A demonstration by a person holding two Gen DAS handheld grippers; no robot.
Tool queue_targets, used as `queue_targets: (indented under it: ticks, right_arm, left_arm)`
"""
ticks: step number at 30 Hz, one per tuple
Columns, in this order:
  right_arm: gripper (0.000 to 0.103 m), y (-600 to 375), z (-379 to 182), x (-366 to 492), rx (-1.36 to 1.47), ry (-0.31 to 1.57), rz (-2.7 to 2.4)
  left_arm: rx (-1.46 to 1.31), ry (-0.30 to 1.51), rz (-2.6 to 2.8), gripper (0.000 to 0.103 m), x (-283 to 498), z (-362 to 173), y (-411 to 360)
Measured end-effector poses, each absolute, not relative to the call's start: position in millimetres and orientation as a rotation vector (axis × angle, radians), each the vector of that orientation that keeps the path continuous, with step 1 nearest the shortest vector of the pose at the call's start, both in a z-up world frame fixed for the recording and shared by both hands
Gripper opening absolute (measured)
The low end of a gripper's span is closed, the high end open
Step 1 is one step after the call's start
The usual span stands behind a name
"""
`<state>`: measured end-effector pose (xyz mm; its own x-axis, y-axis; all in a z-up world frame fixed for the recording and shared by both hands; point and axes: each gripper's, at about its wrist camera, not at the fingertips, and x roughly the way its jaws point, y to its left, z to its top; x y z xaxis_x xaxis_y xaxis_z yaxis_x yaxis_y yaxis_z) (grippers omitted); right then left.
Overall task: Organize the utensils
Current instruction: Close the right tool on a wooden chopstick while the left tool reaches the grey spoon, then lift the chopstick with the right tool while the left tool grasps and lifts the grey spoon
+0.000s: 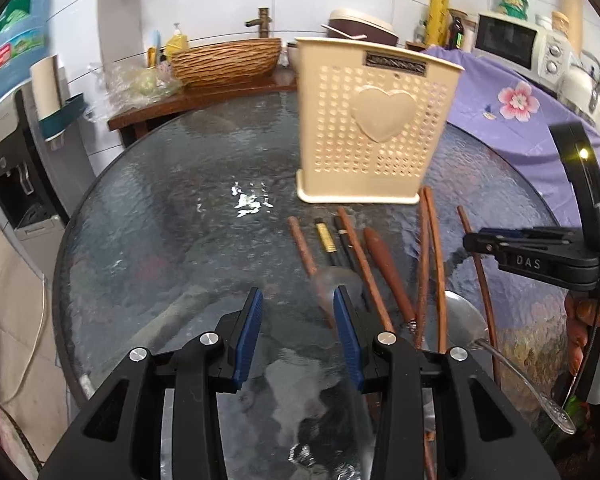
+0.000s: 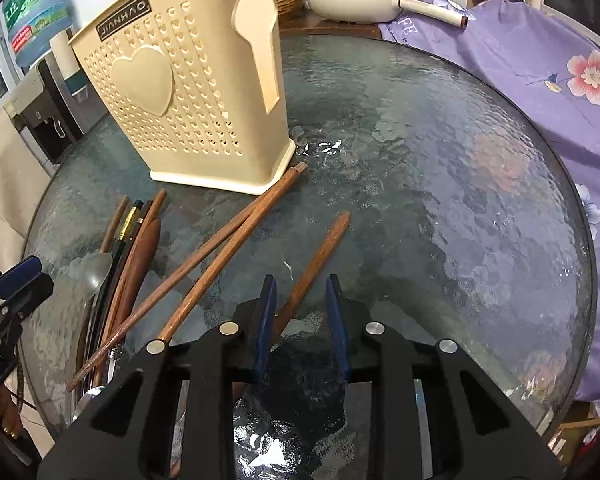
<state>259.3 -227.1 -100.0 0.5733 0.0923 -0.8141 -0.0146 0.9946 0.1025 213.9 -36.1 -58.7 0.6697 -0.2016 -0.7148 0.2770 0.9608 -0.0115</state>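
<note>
Hovering over the round glass worktop (image 1: pixel 148 216), I hold a gripper in each hand above the scattered utensils. My left gripper (image 1: pixel 298 336) has its blue fingers (image 1: pixel 249 336) spread with nothing pinched between them; its right finger hangs just over the bowl of a clear spoon (image 1: pixel 332 280) near the worktop's near edge. My right gripper (image 2: pixel 302 320) has its fingers (image 2: pixel 265 320) partly apart around a single brown chopstick (image 2: pixel 320 256); the stick lies between them, close against the left finger, but I cannot tell whether the pads press on it yet. Beside it, toward the left, a pair of brown chopsticks (image 2: pixel 220 252) lies crossed, their far tips touching the base of the cream utensil holder (image 2: pixel 188 92), which stands upright toward the far edge of the worktop. Left of that pair sits a bundle of dark chopsticks (image 2: pixel 126 232), a brown wooden handle (image 2: pixel 142 264) and a metal spoon (image 1: pixel 466 320). Purple flowered cloth (image 2: pixel 540 80) borders the worktop's right edge.
</note>
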Motion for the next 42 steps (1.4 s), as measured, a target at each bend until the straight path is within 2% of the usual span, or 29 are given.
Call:
queue_targets:
  ticks: [4,11,22,24,27,28,42]
  right_arm:
    - [0.016,-224,-99,259,0.061,0.962,0.062]
    - [0.012,-223,-99,261,0.047,0.967,0.085]
    - [0.010,-226,-98,277,0.067,0.979,0.109]
    - [0.010,-226,-97,279,0.073,0.981,0.113]
    - [0.009,-226,-98,282,0.086,0.980,0.116]
    - [0.009,-227,-98,284,0.090,0.979,0.116]
    - [0.008,-241,-89,280,0.175,0.911,0.165]
  left_arm:
    - [0.141,0.810,-0.283,0.037,218,-64,-51]
    - [0.180,0.848,-0.278,0.048,230,-72,-60]
    - [0.215,0.898,-0.286,0.048,244,-79,-66]
    - [0.216,0.902,-0.288,0.048,246,-79,-67]
    - [0.205,0.907,-0.291,0.036,247,-78,-67]
    - [0.200,0.909,-0.293,0.035,248,-78,-66]
    - [0.149,0.819,-0.304,0.035,238,-57,-53]
